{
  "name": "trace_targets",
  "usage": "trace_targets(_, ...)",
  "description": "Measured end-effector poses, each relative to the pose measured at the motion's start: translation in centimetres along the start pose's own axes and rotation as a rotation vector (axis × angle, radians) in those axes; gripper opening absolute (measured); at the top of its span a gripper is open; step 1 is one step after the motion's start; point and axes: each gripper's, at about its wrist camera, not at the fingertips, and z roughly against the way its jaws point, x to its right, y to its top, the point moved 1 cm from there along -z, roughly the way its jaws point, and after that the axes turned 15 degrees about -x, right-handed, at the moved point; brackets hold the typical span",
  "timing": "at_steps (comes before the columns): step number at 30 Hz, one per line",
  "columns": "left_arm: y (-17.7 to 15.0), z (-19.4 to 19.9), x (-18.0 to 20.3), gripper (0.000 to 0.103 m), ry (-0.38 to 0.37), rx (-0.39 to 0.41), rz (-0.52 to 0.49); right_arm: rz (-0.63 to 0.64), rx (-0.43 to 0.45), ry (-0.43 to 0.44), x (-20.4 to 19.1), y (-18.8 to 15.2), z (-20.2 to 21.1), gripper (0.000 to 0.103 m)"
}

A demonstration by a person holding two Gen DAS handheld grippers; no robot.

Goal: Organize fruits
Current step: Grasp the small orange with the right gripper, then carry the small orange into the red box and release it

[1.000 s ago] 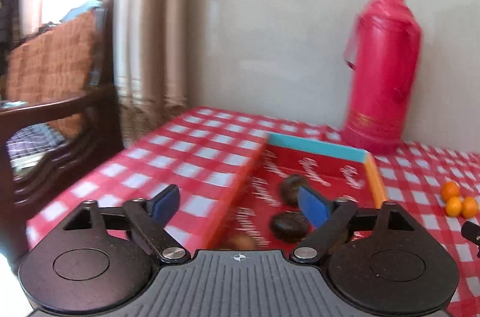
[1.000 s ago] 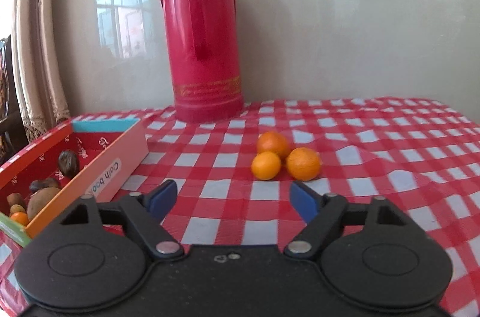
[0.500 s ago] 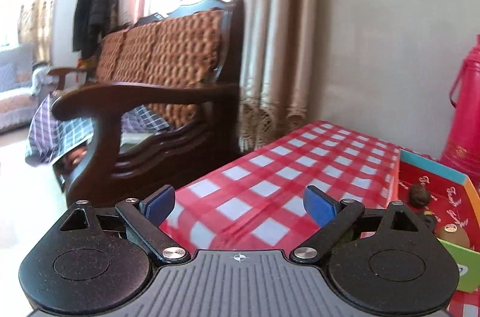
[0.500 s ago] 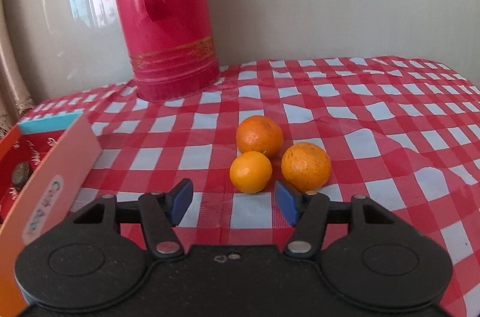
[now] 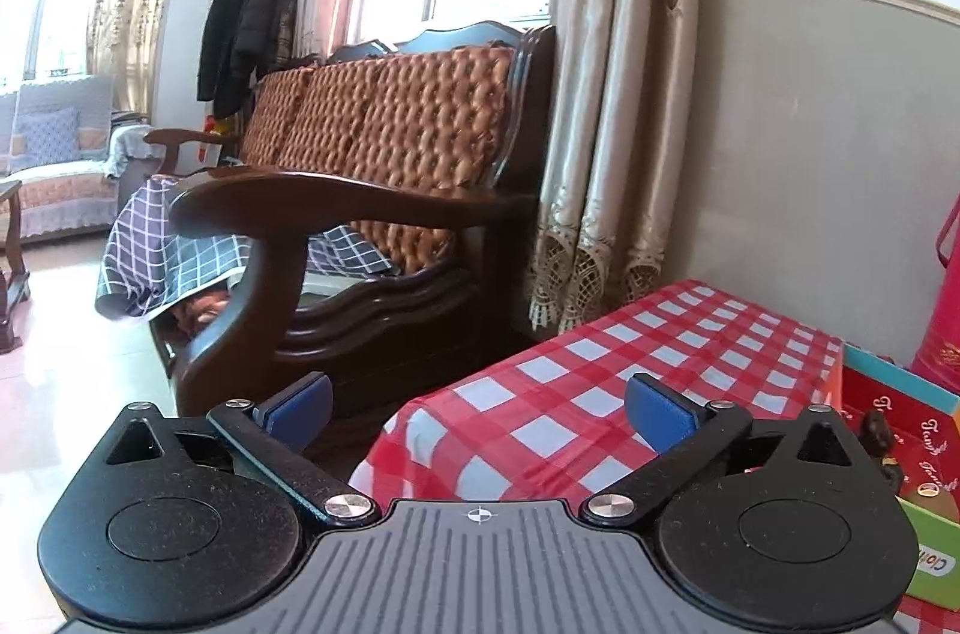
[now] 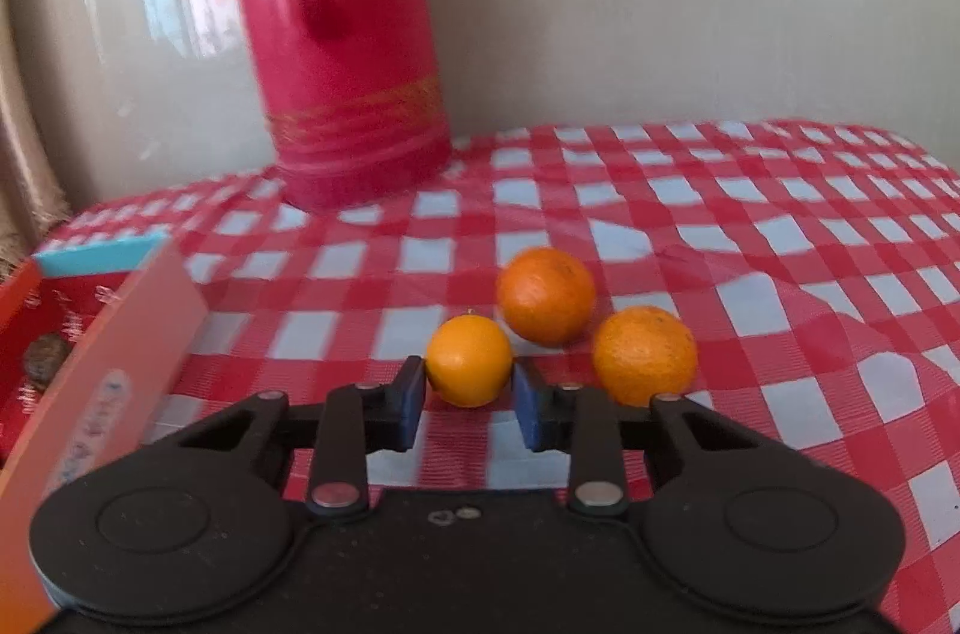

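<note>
The right gripper (image 6: 469, 397) has just closed its jaws on the near orange (image 6: 469, 361), stem upward; the left gripper (image 5: 477, 403) has opened wide, empty; box (image 6: 102, 364) lettering blurred.

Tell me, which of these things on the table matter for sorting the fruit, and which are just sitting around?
Part of the job:
- small orange, between the right gripper's pads, whose jaws have just been closing
- two other oranges
- box with fruit inside
- left gripper, open and empty

Just lying about:
- red flask
- checked tablecloth
- wooden sofa
- curtain
</note>
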Motion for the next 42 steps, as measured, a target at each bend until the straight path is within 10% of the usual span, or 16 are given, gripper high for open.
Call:
trace_targets(16, -0.1, -0.1, -3.6, 0.103, 0.075, -0.014, 0.105, 0.291, 0.082, 0.353, -12.0, -2.6, 5.9, 0.023)
trace_targets(25, 0.0, -0.3, -5.3, 0.103, 0.093, -0.023, 0.147, 0.365, 0.039, 0.35, -15.3, -3.5, 5.4, 0.025)
trace_targets(31, 0.1, -0.4, -5.0, 0.103, 0.086, -0.026, 0.137, 0.362, 0.061, 0.326, -15.1, -3.7, 6.3, 0.061)
trace_targets(42, -0.1, -0.4, -1.9, 0.103, 0.043, -0.036, 0.056, 0.363, 0.164, 0.247, -13.3, -4.2, 9.0, 0.071)
